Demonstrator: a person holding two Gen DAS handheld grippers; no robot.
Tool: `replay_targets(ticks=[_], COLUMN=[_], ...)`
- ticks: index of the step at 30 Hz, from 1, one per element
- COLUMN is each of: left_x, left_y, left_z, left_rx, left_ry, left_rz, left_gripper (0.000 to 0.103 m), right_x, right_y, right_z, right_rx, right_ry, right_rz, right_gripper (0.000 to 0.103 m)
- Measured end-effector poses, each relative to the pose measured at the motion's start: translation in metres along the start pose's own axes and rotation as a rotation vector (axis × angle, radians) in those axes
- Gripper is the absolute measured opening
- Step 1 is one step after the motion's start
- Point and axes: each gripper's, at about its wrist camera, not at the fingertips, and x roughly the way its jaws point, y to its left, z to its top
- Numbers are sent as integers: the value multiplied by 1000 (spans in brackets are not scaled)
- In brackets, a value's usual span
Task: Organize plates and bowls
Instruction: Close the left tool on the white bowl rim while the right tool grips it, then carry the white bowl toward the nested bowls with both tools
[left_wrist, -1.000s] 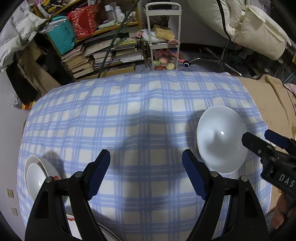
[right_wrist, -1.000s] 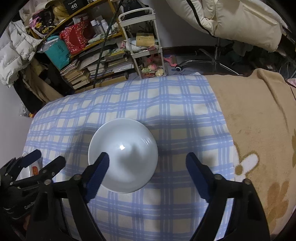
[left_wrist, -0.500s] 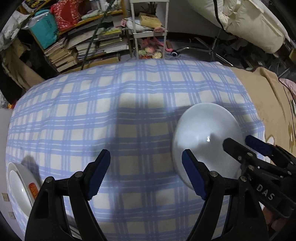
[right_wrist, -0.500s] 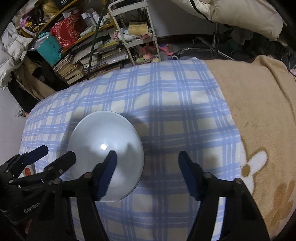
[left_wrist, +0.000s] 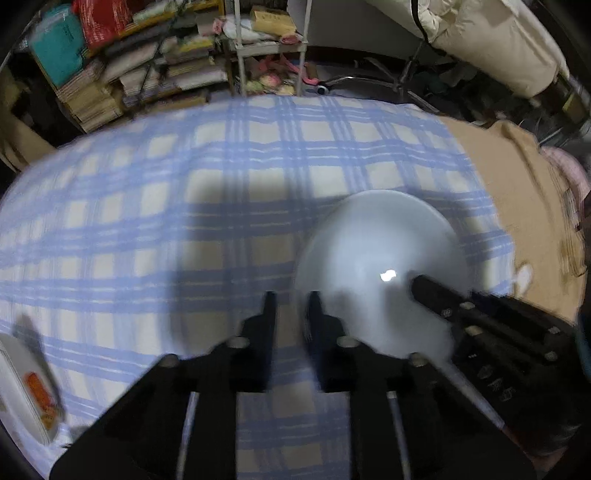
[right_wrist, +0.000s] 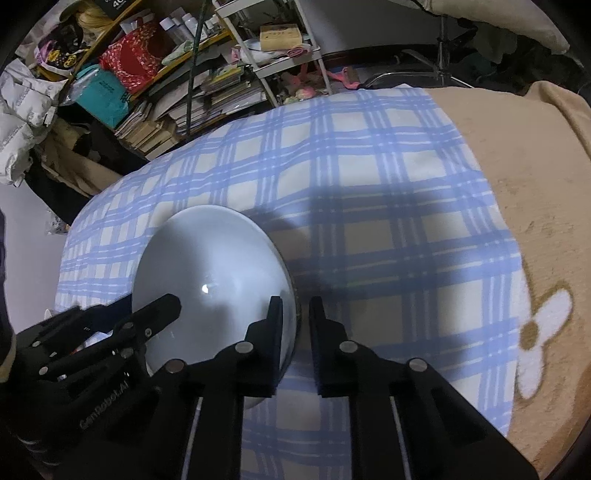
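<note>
A white plate (left_wrist: 376, 251) lies on the blue checked cloth (left_wrist: 221, 206). My left gripper (left_wrist: 291, 299) straddles the plate's left rim. Its jaws are closing to a narrow gap with the rim between them, though this view is blurred. My right gripper (right_wrist: 295, 304) points steeply down over the opposite rim of the plate (right_wrist: 210, 266). Its jaws are closing too, with that edge pinched between the pads. Each gripper shows in the other's view: the right gripper (left_wrist: 421, 284) over the plate's right side, the left gripper (right_wrist: 166, 302) over its left side.
A stack of white dishes (left_wrist: 26, 387) with an orange mark sits at the cloth's left edge. A tan blanket (right_wrist: 535, 221) with a flower print covers the surface to the right. Beyond the far edge are crowded bookshelves (right_wrist: 166, 92) and a white cart (left_wrist: 269, 48).
Both grippers have come down onto the plate. Their jaws went from wide apart to nearly together, one on each side of the plate's rim.
</note>
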Motion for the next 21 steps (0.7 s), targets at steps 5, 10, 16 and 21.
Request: replay_targets(ticks=[5, 10, 16, 21], left_x=[-8, -28, -50, -77], left_y=[2, 7, 21, 34], left_z=[-2, -10, -21, -34], left_rx=[30, 34, 2, -18], left_ry=[-2, -27, -45, -70], left_rz=[-47, -17, 14, 37], left_gripper=[9, 9, 9, 9], right_x=[1, -1, -19, -37], right_y=[6, 12, 38, 60], right_z=[-2, -9, -13, -19], right_rx=[-21, -6, -55, -82], right_ry=[29, 48, 21, 2], right_rz=[-38, 19, 11, 41], right_gripper=[13, 13, 13, 13])
